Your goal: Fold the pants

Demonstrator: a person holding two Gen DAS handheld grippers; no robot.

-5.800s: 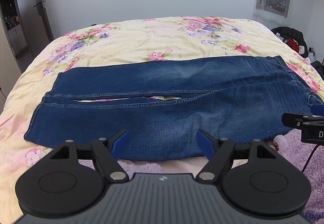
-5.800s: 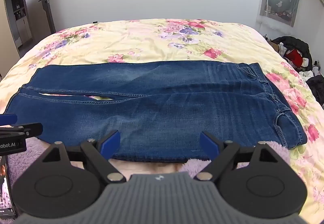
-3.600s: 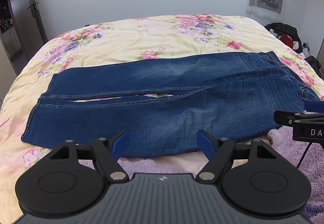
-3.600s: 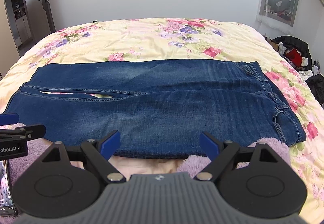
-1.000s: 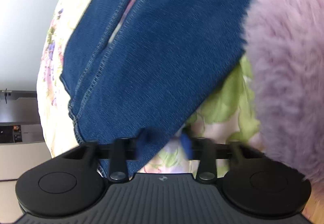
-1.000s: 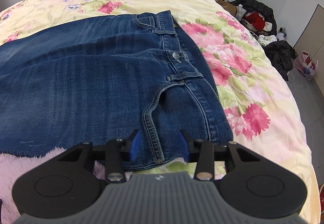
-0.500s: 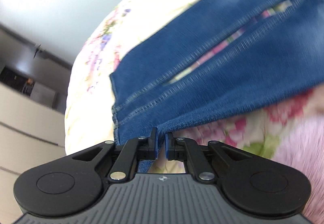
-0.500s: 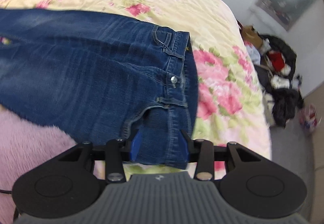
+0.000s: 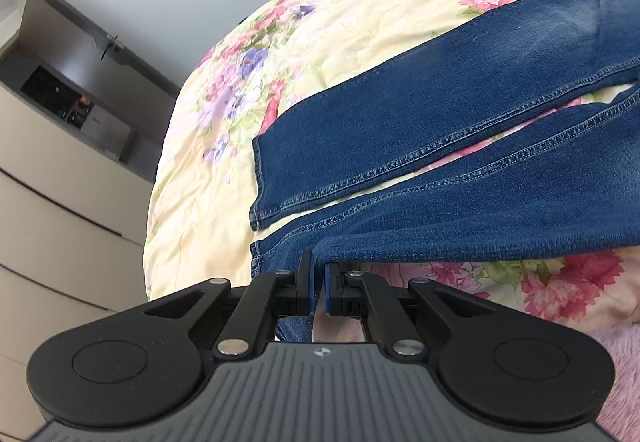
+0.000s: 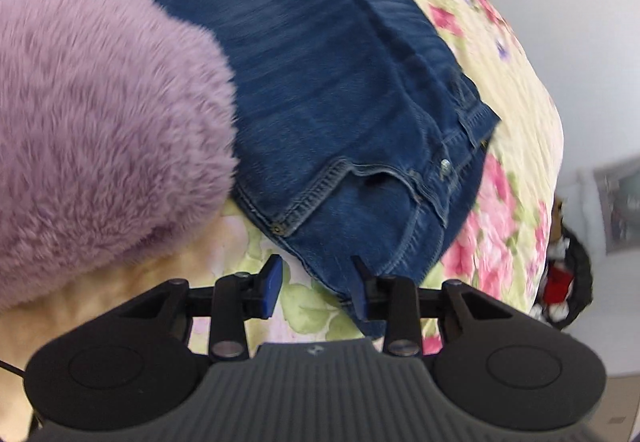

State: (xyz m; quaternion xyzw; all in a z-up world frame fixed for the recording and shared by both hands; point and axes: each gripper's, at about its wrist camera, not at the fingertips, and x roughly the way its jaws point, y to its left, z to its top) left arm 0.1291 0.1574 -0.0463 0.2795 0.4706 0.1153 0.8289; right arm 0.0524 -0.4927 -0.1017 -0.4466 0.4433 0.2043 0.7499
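Blue jeans (image 9: 460, 146) lie flat across a floral bedspread (image 9: 360, 22), legs to the left, waist to the right. My left gripper (image 9: 318, 282) is shut on the near leg's hem corner, which is lifted a little off the bed. In the right wrist view my right gripper (image 10: 316, 282) is open, with the near waistband corner of the jeans (image 10: 360, 162) lying between its blue fingers. The pocket seam and a rivet show just ahead of it.
A fuzzy purple sleeve (image 10: 92, 102) fills the left of the right wrist view and the lower right corner of the left wrist view (image 9: 616, 370). A pale cabinet (image 9: 60, 202) stands past the bed's left edge. Dark clothes (image 10: 568, 282) lie on the floor at right.
My left gripper stays shut on the hem and has raised it slightly. My right gripper has tilted and its fingers have spread wider around the waistband corner.
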